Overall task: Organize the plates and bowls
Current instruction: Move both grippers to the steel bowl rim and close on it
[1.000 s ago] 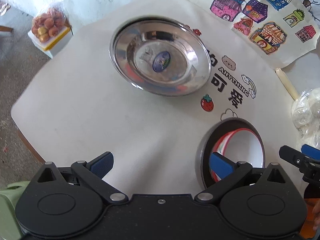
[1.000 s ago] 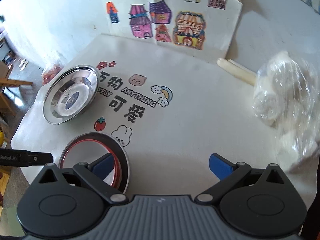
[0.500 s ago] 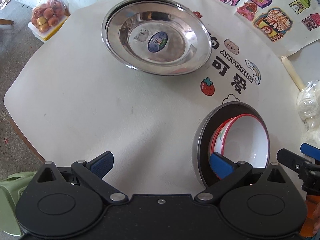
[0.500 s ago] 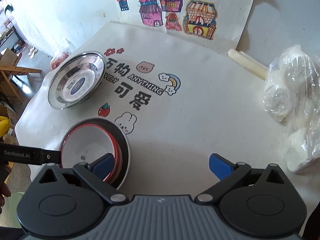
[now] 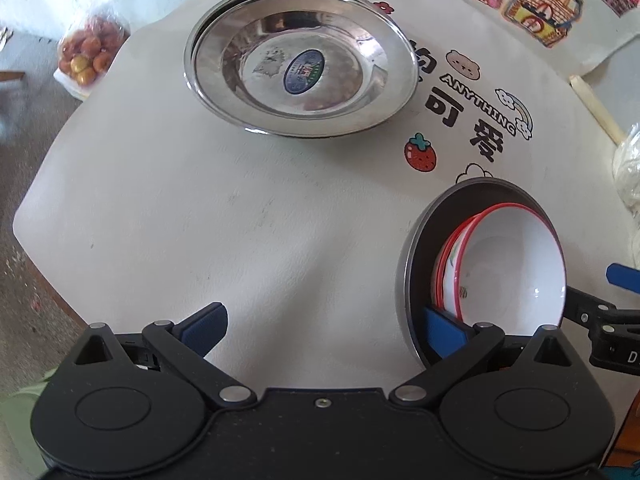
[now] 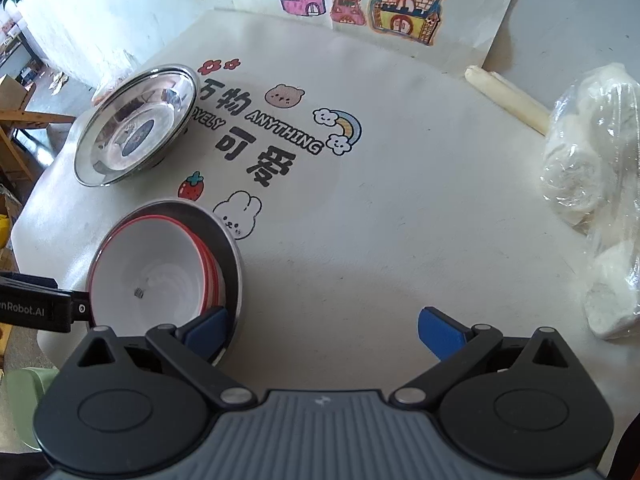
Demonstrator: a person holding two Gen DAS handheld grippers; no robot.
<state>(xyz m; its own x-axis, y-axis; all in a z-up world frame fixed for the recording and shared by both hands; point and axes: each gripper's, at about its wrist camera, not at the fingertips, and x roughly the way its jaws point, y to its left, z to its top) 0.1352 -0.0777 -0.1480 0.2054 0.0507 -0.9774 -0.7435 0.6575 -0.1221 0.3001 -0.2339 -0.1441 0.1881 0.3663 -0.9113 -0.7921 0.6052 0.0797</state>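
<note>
1. Bowls: a white bowl with a red rim (image 5: 508,264) sits nested on other red-rimmed dishes inside a dark grey plate (image 5: 424,248), near the table's front edge; the right wrist view shows the same stack (image 6: 160,276).
2. Steel plate (image 5: 300,60): a shiny round dish with a blue oval sticker at its centre, lying flat farther back on the table and well apart from the stack (image 6: 136,124).
3. Left gripper (image 5: 324,326): fingers spread wide, holding nothing; its right blue pad (image 5: 444,330) lies over the near edge of the dark plate, though contact cannot be told.
4. Right gripper (image 6: 324,328): likewise spread and empty; its left pad (image 6: 208,328) is just beside the stack's near rim.
5. Table (image 6: 360,240): covered in a pale cloth printed with a bear, rainbow, strawberry, rabbit and the word "ANYTHING".
6. Right side: a clear bag of white lumps (image 6: 592,160) and a pale roll (image 6: 504,98).
7. Room: a sheet of coloured house drawings (image 6: 384,0) propped at the back against a whitewashed wall; a bag of orange fruit (image 5: 86,60) on the floor.
</note>
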